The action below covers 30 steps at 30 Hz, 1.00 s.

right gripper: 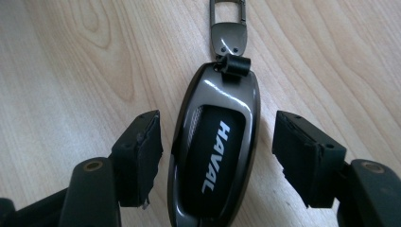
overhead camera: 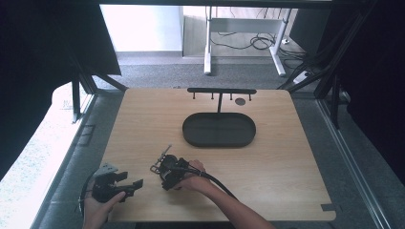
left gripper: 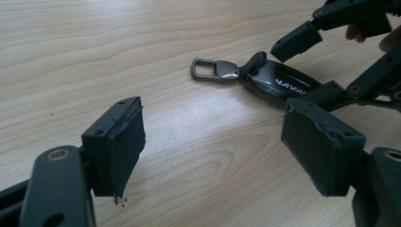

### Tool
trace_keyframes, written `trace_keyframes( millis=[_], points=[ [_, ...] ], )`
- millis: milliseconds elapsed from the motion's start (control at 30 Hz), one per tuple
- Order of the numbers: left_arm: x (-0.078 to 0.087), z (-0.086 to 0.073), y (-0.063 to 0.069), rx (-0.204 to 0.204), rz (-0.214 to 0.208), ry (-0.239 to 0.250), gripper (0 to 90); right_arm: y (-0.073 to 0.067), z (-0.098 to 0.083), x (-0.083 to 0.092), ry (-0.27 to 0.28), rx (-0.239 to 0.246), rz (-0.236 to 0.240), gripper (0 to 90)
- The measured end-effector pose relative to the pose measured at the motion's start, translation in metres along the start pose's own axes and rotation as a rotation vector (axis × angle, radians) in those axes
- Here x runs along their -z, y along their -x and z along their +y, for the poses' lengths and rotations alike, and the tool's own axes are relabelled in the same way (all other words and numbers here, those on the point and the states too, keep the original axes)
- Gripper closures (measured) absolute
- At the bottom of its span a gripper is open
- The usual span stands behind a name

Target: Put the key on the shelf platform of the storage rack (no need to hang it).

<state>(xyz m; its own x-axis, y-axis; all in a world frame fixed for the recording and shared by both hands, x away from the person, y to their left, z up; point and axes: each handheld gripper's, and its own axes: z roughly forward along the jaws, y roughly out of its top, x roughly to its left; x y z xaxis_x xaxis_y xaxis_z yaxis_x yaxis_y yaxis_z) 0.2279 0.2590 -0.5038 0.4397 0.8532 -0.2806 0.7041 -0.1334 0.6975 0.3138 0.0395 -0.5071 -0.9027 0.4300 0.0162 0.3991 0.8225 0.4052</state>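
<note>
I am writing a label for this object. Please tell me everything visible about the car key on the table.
The car key is an oval fob in a glossy dark grey shell, with a black panel reading HAVAL. A metal clip hangs from its narrow end. It lies flat on the wooden table, near the front, between the open jaws of the right claw, which do not touch it.
</note>
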Motion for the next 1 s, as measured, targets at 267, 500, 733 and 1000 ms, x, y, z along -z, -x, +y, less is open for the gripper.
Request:
trace_keyframes(
  millis=[267,500,733,1000],
  points=[
    [0.0015,0.0003,-0.0001,0.001,0.000,0.005,22.6,-0.0037,0.0041,-0.0070,-0.030,0.004,-0.009,38.5],
    [0.0014,0.0001,-0.0001,0.001,0.001,0.004,22.6,-0.0026,0.0053,-0.0071,-0.029,0.003,-0.013,45.8],
    [0.0014,0.0001,0.0005,0.003,0.002,0.005,22.6,-0.0008,0.0059,-0.0065,-0.034,-0.002,-0.008,48.7],
    [0.0023,0.0000,-0.0011,0.005,0.008,0.011,22.6,0.0019,0.0065,-0.0025,-0.023,-0.013,0.015,49.2]
  ],
)
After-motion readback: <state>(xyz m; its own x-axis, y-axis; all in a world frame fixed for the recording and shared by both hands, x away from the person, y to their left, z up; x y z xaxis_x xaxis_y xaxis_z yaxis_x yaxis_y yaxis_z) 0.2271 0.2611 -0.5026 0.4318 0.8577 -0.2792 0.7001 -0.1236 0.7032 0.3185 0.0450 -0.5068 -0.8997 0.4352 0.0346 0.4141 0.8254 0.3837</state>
